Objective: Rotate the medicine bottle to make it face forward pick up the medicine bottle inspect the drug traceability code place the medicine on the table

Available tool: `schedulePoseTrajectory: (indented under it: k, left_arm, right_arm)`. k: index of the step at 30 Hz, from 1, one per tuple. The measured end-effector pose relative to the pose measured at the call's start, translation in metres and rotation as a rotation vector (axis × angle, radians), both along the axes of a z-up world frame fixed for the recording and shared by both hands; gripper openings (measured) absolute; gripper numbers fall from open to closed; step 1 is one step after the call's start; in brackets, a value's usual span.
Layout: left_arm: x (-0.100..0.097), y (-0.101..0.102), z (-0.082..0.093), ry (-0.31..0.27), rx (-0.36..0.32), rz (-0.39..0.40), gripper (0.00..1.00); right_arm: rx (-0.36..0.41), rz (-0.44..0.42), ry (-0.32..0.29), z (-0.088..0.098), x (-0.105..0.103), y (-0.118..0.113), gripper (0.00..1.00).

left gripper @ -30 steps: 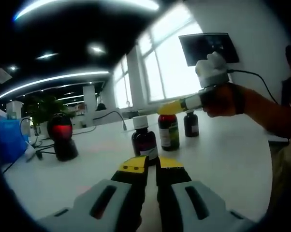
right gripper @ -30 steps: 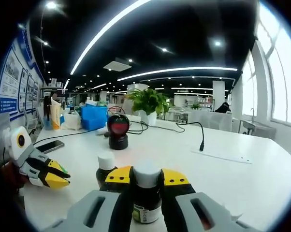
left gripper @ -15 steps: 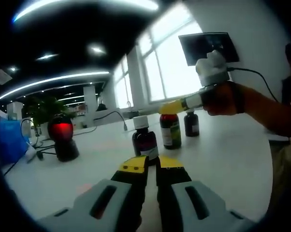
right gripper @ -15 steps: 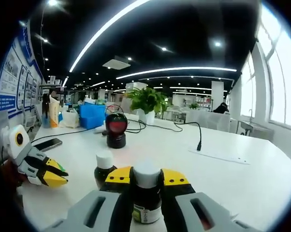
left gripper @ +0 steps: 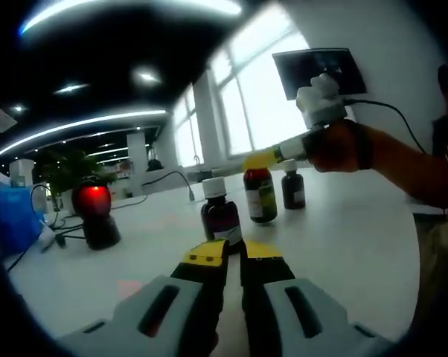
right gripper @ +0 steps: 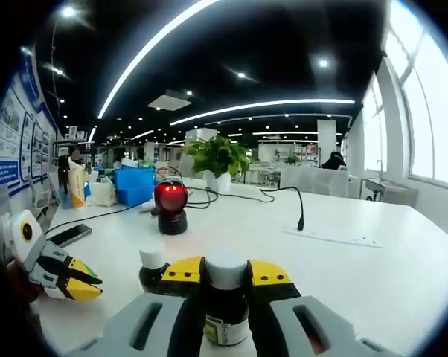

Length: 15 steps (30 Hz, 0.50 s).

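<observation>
- In the right gripper view, the right gripper (right gripper: 225,277) pinches a dark glass medicine bottle with a white cap (right gripper: 225,301) between its yellow-tipped jaws, raised clear of the white table (right gripper: 358,268).
- In the left gripper view that bottle (left gripper: 259,195) hangs tilted in the right gripper (left gripper: 263,159), its base off the tabletop (left gripper: 343,238), with a person's hand (left gripper: 336,145) gripping the handle.
- The left gripper (left gripper: 232,253) hovers low over the table, jaws pressed together on nothing.
- A second dark, white-capped bottle (left gripper: 219,216) stands upright just beyond its tips; a third dark bottle (left gripper: 293,187) stands farther off, to the right of the lifted one.
- A black scanner with a glowing red window (right gripper: 170,206) sits far across the table, cables (right gripper: 231,195) trailing beside it.
- A leafy green potted plant (right gripper: 218,158) and a blue bin (right gripper: 135,184) stand beyond.
</observation>
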<state>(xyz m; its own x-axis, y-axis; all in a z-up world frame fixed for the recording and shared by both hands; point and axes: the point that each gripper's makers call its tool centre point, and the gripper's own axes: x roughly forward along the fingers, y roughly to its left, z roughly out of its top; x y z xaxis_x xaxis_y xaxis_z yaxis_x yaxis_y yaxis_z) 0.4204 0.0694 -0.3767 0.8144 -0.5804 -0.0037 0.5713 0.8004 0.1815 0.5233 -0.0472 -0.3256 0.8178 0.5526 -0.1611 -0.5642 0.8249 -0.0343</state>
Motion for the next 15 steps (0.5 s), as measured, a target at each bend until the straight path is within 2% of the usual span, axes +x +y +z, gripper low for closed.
schedulePoseTrajectory:
  k: [15]
  left_arm:
    - [0.000, -0.001, 0.001, 0.001, -0.011, -0.011, 0.00]
  right_arm:
    - [-0.002, -0.036, 0.005, 0.004, 0.018, -0.004, 0.17]
